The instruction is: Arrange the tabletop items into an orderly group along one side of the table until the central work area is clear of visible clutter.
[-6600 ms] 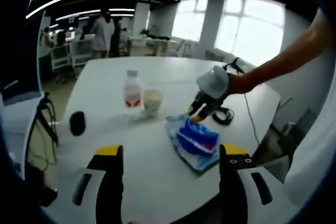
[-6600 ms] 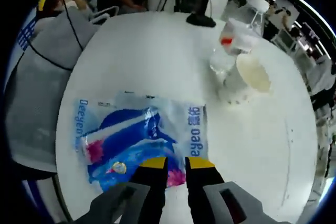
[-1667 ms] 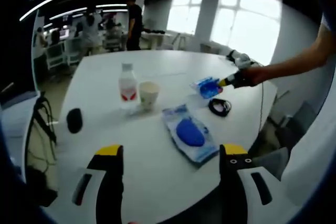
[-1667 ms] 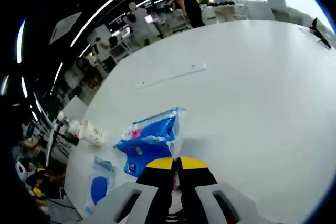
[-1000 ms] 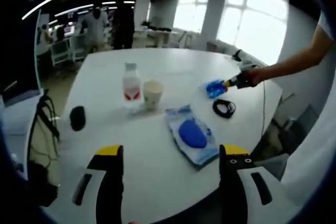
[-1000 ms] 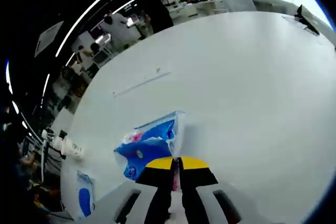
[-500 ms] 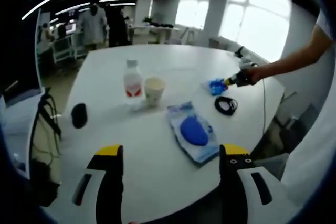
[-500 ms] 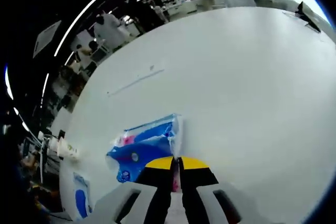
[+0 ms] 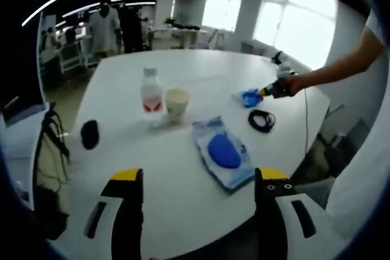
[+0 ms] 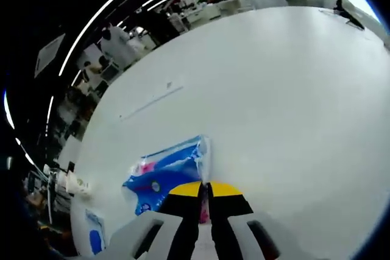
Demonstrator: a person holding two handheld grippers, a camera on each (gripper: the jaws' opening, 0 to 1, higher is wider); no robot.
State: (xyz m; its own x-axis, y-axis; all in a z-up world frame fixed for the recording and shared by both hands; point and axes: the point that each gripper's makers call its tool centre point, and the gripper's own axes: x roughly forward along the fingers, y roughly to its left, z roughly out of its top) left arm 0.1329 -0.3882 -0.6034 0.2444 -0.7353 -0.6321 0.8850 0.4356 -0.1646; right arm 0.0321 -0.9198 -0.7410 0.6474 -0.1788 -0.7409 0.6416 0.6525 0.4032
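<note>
Office, bright windows | white table [image 9: 201, 83]: bottle [image 9: 150, 94], cup [image 9: 176, 103] | left gripper [image 9: 196, 184] spread | right gripper [image 10: 204, 191] pinching blue packet [image 10: 167, 173]

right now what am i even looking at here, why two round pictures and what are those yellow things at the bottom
These are two fisheye cameras, each riding on a hand-held claw that a person carries, one in each hand. The yellow-tipped prongs at the bottom are that claw's own two jaws.

The left gripper view looks across a white table; the left claw is open and holds nothing. On the table lie a bottle, a paper cup, a black mouse, a blue-and-white packet and a coiled black cable. Farther off, the person's arm reaches in with the right claw, which grips a blue pouch.

The right gripper view shows that close up: the jaws are shut on the blue pouch above the table.
</note>
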